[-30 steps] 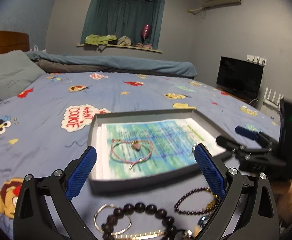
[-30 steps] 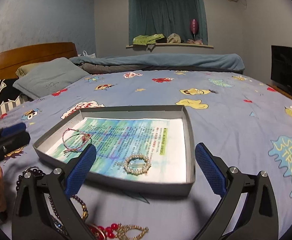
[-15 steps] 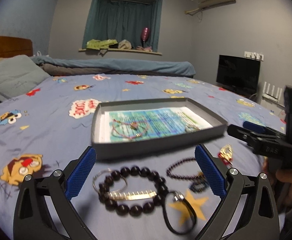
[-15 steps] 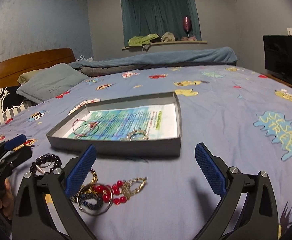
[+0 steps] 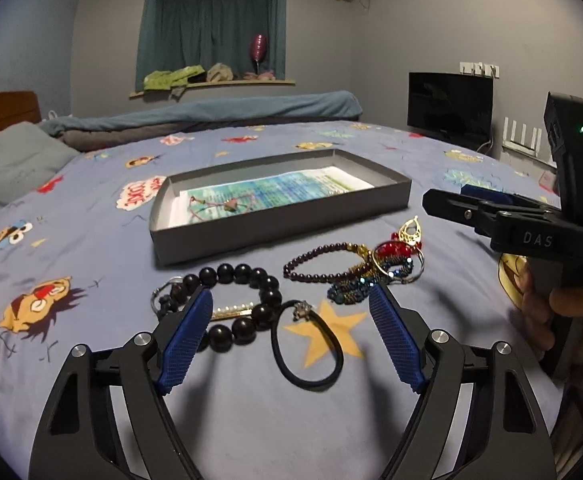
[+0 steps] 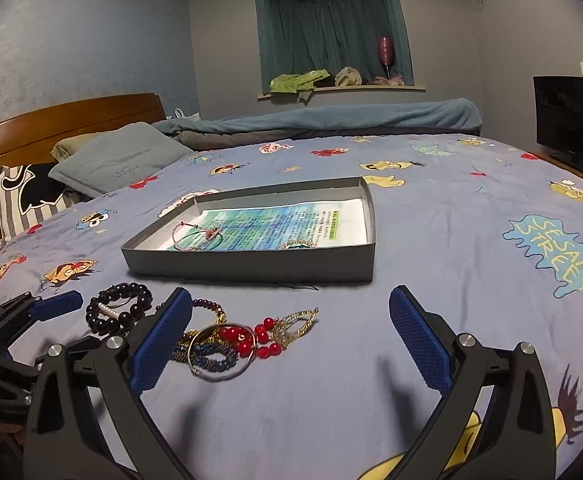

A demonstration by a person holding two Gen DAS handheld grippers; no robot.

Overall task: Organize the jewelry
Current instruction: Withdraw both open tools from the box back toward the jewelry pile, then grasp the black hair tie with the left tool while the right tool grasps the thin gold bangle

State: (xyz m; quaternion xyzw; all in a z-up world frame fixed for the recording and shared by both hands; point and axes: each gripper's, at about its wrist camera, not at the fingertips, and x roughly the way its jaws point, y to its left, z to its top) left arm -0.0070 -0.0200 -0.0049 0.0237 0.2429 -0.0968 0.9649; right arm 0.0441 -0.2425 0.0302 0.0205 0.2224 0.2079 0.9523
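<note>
Here, both blue-padded hand-held grippers, left point(image 5: 291, 328) and right point(image 6: 291, 336), hover with jaws apart and empty over loose beaded bracelets point(image 5: 235, 300), apparently choosing pieces for the far grey cardboard tray point(image 5: 275, 224).

The bedsheet point(image 6: 431, 240) is periwinkle blue, printed with cartoon faces, yellow stars and lettering; the shallow box point(image 5: 283, 224) is plain grey, lined with a sheet of paper point(image 6: 275, 224) washed in green and blue with white margins; the cord bracelet point(image 6: 195, 234) inside is pink; the large-bead bracelet point(image 5: 243, 280) is black; the hair tie point(image 5: 307, 352) is black; the small-bead bracelet point(image 5: 315, 264) is dark purple; the red beads point(image 6: 259, 336) sit among gold chain; both grippers' pads point(image 5: 187, 340) are blue on black frames; the curtain point(image 6: 331, 36) is teal.
</note>
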